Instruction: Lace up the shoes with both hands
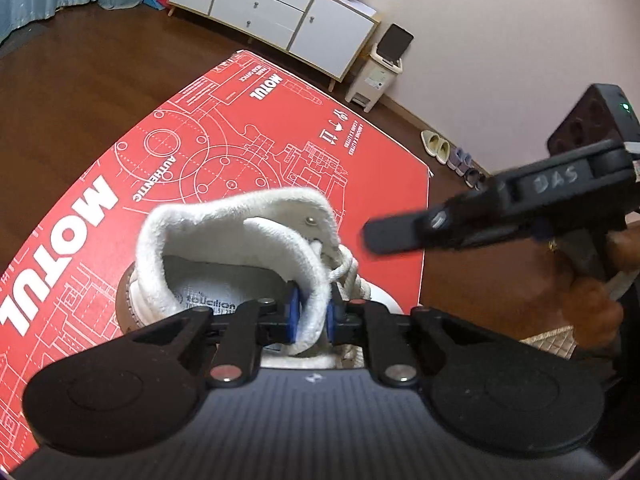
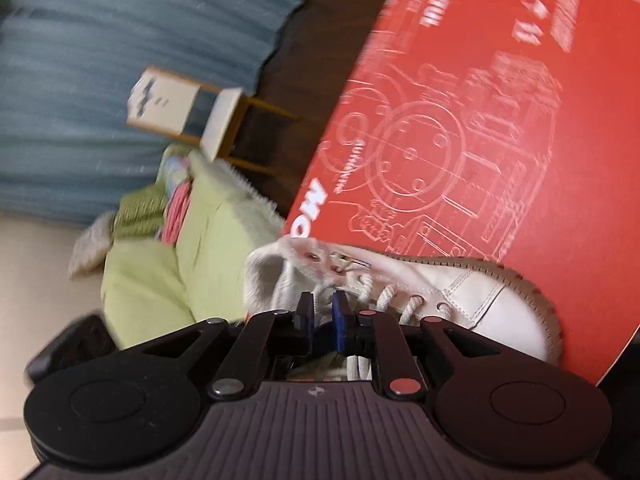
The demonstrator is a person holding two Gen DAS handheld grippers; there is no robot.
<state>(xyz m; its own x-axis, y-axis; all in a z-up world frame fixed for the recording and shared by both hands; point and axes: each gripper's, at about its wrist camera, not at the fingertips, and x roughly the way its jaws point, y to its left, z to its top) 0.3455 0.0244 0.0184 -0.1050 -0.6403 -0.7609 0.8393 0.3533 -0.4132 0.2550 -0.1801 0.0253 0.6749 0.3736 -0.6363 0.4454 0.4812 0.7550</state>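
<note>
Left gripper [image 1: 311, 316] is pinching the white shoe's [image 1: 224, 256] collar between its blue pads. Right gripper [image 2: 323, 316] is hovering over the laces [image 2: 384, 294], jaws parted, gripping nothing.

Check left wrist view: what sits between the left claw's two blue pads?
The shoe's padded white collar edge: the left claw straddles it, a blue pad on each side, pressing it. Left wrist view shows this plainly.

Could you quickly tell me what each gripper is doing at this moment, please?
Left gripper: closed on the shoe, pinching its padded collar.
Right gripper: jaws apart over the laces, gripping nothing visible.
</note>
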